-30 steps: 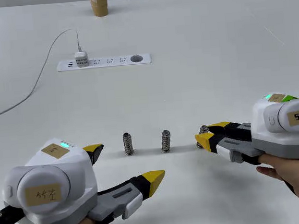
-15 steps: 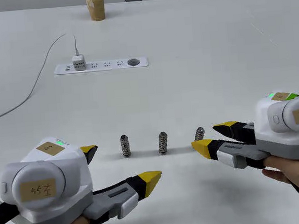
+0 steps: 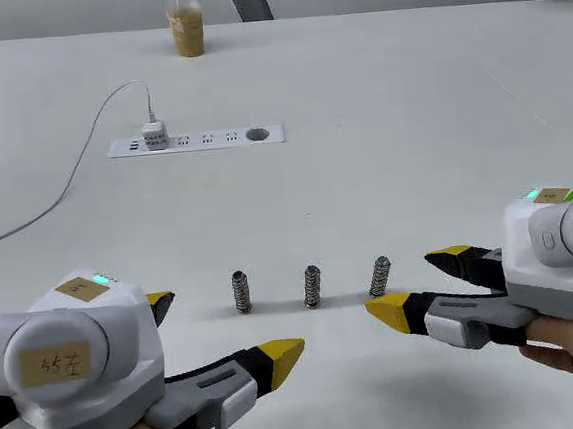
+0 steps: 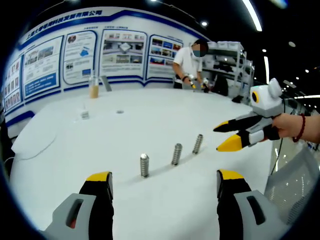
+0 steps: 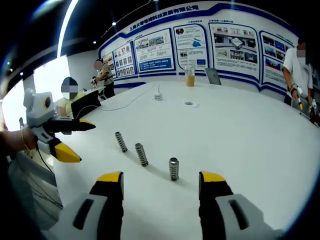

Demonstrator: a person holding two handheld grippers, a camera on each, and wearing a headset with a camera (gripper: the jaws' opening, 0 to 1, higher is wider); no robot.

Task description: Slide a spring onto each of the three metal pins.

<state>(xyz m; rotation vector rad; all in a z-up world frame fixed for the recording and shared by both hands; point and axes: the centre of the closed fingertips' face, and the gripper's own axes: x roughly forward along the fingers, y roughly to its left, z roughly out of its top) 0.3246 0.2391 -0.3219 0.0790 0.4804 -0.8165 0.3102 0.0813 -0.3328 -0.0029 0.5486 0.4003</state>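
Three springs stand in a row on the desk. Left gripper at 7 o'clock, right gripper at 4: jaws apart, empty.

Exhibition-style lab: blue-trimmed wall display boards, equipment racks.

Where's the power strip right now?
Head view: the power strip lies on the table beyond the three springs, left of centre, a cup farther behind it.

Head cam high, fwd-down — L/R cams low, opposite sides, same spring row
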